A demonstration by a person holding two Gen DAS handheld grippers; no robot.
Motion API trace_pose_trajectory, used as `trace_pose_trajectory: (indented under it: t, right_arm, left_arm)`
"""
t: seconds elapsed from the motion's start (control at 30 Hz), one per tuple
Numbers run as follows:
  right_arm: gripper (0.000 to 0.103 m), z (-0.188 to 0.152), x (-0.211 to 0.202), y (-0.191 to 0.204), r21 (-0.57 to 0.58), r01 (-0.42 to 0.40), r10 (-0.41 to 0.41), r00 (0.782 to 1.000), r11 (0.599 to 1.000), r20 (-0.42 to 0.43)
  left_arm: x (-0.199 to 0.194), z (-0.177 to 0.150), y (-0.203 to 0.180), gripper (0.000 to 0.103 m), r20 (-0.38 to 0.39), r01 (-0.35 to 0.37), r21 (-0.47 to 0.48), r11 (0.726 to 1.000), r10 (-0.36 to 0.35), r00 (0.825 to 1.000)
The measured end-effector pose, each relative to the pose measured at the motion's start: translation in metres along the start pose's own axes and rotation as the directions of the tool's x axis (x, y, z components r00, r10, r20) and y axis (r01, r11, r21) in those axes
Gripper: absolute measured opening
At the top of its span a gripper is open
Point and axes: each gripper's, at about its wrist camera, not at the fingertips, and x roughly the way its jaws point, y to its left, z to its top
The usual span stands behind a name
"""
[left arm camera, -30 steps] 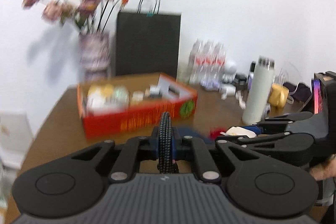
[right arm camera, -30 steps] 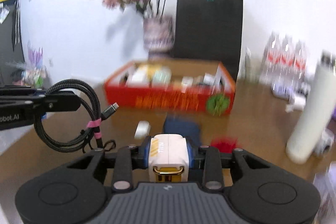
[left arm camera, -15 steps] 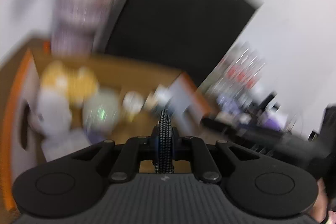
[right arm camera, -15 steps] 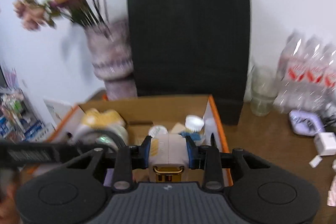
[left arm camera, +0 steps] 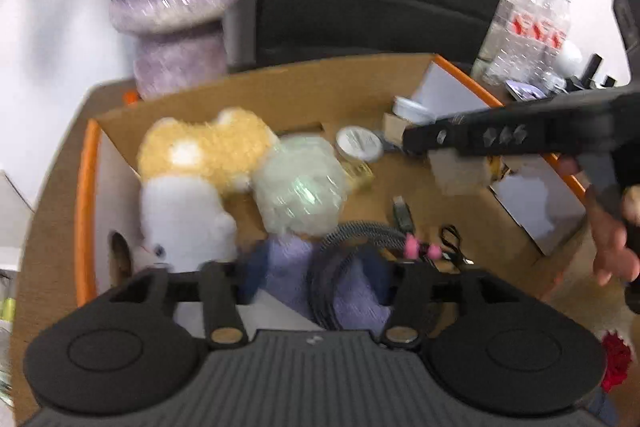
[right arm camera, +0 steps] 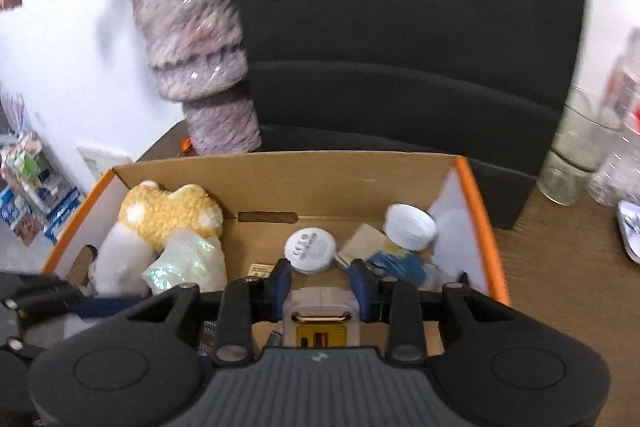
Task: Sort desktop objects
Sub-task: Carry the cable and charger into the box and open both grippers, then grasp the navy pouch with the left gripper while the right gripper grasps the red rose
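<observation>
My left gripper (left arm camera: 318, 279) hangs over the orange-rimmed cardboard box (left arm camera: 86, 187), and its jaws are opening. The coiled black braided cable (left arm camera: 360, 233) with a pink tie lies loose between them, the pads off it. My right gripper (right arm camera: 320, 287) is shut on a white charger block (right arm camera: 322, 307) with a gold loop, above the box (right arm camera: 476, 211) near its front wall. In the left wrist view the right gripper (left arm camera: 416, 143) reaches in from the right, a hand behind it.
In the box lie a yellow and white plush toy (right arm camera: 160, 215), a shiny wrapped bundle (left arm camera: 300, 183), round white tins (right arm camera: 310, 251) and small cartons. Behind it stand a purple vase (right arm camera: 200, 67) and a black paper bag (right arm camera: 400, 27). Water bottles (left arm camera: 532, 23) and a glass (right arm camera: 572, 163) stand at the right.
Both grippers have moved forward from the open table to above the box. The left jaws have come apart off the cable. The right gripper still holds the charger.
</observation>
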Motion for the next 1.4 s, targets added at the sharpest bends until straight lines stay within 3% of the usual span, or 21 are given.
trace_pose_trajectory:
  t: [0.1,0.23,0.47,0.6,0.67,0.77,0.83,0.97,1.1,1.23,1.3,1.4]
  right_arm:
    - [0.033,0.003,0.004,0.005,-0.028,0.055,-0.055,0.998,0.998,-0.004]
    - [0.045,-0.004,-0.02,-0.006,-0.012,0.034,-0.034,0.999,0.999,0.028]
    - [0.047,-0.041,-0.047,-0.001,-0.138,0.068,-0.085,0.989,0.988,-0.12]
    - [0.053,-0.052,-0.054,0.004,-0.133,0.108,-0.134,0.968,0.985,-0.213]
    - [0.065,-0.055,-0.057,0.002,-0.104,0.106,-0.129,0.963,0.989,-0.239]
    - [0.065,-0.06,-0.06,-0.002,-0.039,0.071,-0.079,0.957,0.997,-0.278]
    - [0.065,-0.061,-0.068,0.001,-0.052,0.066,-0.076,0.971,0.996,-0.225]
    - [0.066,-0.056,-0.107,0.001,-0.023,0.104,-0.105,0.992,0.994,-0.069]
    - [0.078,-0.064,-0.16,0.003,0.014,0.14,-0.141,0.987,0.99,0.082]
    - [0.087,-0.116,-0.201,0.017,0.0,0.105,-0.103,0.976,0.994,0.191]
    - [0.087,-0.149,-0.212,0.023,-0.035,0.063,-0.053,0.973,0.997,0.226]
    - [0.087,-0.196,-0.219,0.035,-0.058,0.074,-0.058,0.969,0.996,0.242]
  left_arm:
    - [-0.016,0.001,0.002,0.072,0.04,0.002,-0.027,1.0,-0.001,0.999]
    - [-0.046,-0.008,0.004,0.082,0.103,0.031,-0.064,0.997,-0.024,0.994]
    - [-0.067,-0.039,-0.004,0.085,0.075,0.018,-0.082,0.996,-0.011,0.997]
    - [-0.066,-0.048,-0.002,0.09,0.055,-0.011,-0.114,0.993,0.017,0.998]
    - [-0.068,-0.054,-0.001,0.093,0.059,-0.057,-0.133,0.99,0.065,0.996]
    - [-0.071,-0.06,0.005,0.093,0.073,-0.071,-0.156,0.985,0.084,0.994]
    - [-0.079,-0.061,0.002,0.093,0.086,-0.093,-0.164,0.982,0.109,0.99]
    - [-0.108,-0.065,-0.012,0.093,0.124,-0.043,-0.128,0.991,0.059,0.99]
    - [-0.145,-0.084,-0.033,0.094,0.199,-0.013,-0.117,0.993,0.036,0.979]
    - [-0.174,-0.134,-0.064,0.102,0.284,-0.02,-0.094,0.995,0.046,0.958]
    - [-0.179,-0.163,-0.081,0.103,0.317,-0.07,-0.068,0.995,0.089,0.944]
    - [-0.182,-0.194,-0.099,0.103,0.321,-0.134,-0.066,0.989,0.149,0.935]
